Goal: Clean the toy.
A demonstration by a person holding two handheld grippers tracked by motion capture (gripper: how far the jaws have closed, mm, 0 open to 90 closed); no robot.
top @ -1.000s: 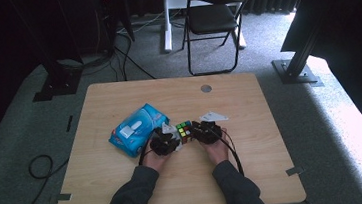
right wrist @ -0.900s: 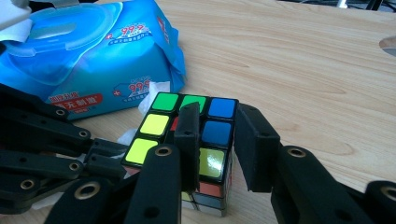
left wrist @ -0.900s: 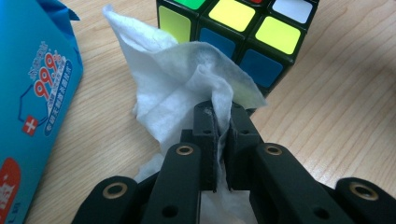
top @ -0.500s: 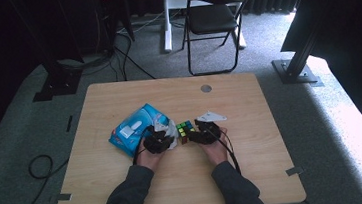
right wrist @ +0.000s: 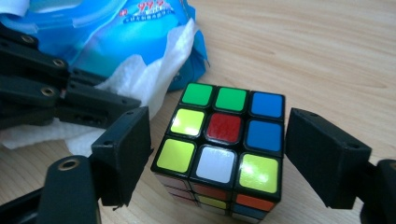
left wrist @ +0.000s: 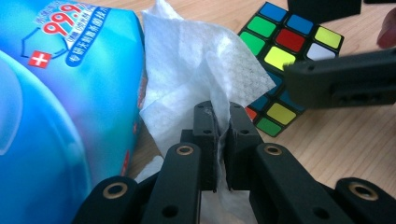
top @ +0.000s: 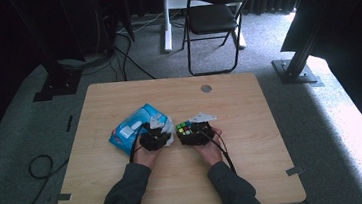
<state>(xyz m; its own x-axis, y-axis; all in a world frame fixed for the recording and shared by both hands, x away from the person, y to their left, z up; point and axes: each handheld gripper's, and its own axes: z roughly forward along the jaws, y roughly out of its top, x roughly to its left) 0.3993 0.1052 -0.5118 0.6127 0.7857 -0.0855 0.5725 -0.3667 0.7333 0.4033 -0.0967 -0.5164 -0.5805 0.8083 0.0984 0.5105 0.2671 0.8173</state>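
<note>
Your table (top: pixel 253 140) carries the blue wipes pack (top: pixel 134 129) at your left and the puzzle cube (right wrist: pixel 219 149) just right of it, resting on the wood. Your right gripper (right wrist: pixel 217 163) has just been opening; its jaws now stand spread either side of the cube, pads clear of both faces. Centre them on opposite faces before you squeeze, so the cube sits square. Your left gripper (left wrist: pixel 220 135) pinches the white wipe (left wrist: pixel 201 60) tight; bring its loose fold flat across the cube's top.

The right gripper (right wrist: pixel 217 154) has just opened its jaws — the cube (right wrist: pixel 222 149) stands between them, unpressed.
</note>
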